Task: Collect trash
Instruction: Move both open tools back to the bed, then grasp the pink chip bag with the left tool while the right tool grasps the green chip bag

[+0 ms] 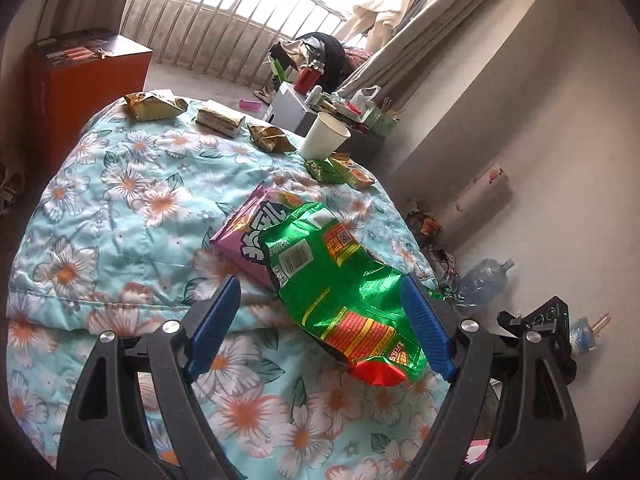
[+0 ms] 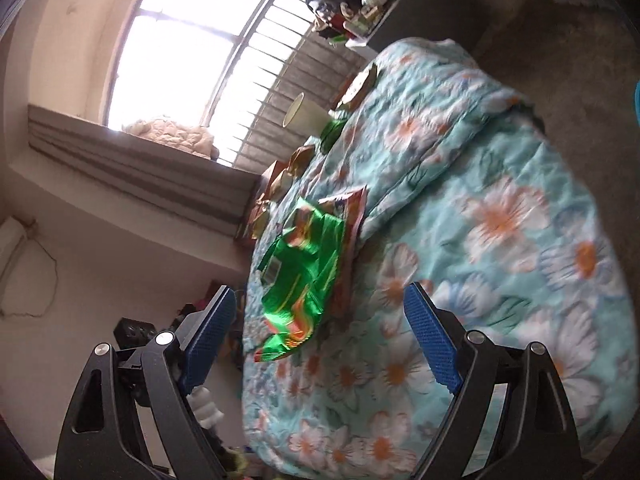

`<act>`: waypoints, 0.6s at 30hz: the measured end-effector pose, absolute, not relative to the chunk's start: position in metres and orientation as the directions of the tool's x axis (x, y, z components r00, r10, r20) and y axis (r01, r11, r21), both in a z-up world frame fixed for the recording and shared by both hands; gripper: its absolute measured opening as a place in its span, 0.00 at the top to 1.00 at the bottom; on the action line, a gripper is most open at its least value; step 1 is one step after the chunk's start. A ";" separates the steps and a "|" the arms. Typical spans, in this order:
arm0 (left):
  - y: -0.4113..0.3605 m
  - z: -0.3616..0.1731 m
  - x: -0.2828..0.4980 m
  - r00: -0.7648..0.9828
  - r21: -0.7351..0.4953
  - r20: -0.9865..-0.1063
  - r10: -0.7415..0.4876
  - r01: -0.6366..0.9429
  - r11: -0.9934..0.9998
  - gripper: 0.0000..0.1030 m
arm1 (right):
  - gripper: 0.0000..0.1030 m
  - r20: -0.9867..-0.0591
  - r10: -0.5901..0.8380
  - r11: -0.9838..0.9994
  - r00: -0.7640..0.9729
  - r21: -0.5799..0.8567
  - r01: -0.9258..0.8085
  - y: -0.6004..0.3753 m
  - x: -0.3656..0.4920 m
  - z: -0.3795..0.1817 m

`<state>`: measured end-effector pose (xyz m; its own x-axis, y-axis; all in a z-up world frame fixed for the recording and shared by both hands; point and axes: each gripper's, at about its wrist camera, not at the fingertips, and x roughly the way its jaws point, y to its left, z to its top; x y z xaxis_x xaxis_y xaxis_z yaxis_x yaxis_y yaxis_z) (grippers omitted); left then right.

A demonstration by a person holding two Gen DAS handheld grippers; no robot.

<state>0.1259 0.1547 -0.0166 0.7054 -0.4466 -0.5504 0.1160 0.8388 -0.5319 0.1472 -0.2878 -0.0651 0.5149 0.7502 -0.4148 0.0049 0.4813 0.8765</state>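
Left gripper (image 1: 320,320) and right gripper (image 2: 316,328) gape wide, empty; green bag (image 1: 344,280) at quilt (image 1: 100,220) edge could slip off.

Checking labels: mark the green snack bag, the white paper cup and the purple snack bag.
green snack bag (image 1: 340,288), left wrist view, bag's middle.
white paper cup (image 1: 323,140), left wrist view, side wall.
purple snack bag (image 1: 244,232), left wrist view, printed front.

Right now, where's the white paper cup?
Left wrist view: white paper cup stands upright at the quilt's far right edge, beside the small green packet.
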 end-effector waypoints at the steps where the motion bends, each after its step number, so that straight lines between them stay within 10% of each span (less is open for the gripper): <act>1: 0.156 -0.019 0.126 0.707 -0.530 -0.550 -0.444 0.115 0.840 0.25 | 0.21 -0.424 0.756 0.478 0.498 0.878 0.022 -0.278 0.152 -0.070; 5: 0.163 -0.029 0.124 0.711 -0.528 -0.555 -0.432 0.101 0.843 0.25 | 0.33 -0.486 0.752 0.522 0.446 0.851 0.047 -0.242 0.170 -0.082; 10: 0.176 -0.042 0.124 0.708 -0.570 -0.549 -0.445 0.073 0.819 0.25 | 0.84 -0.529 0.750 0.543 0.397 0.835 0.085 -0.221 0.180 -0.094; 18: 0.181 -0.056 0.130 0.694 -0.605 -0.550 -0.465 0.053 0.795 0.25 | 0.95 -0.440 0.726 0.522 0.529 0.853 -0.006 -0.266 0.144 -0.058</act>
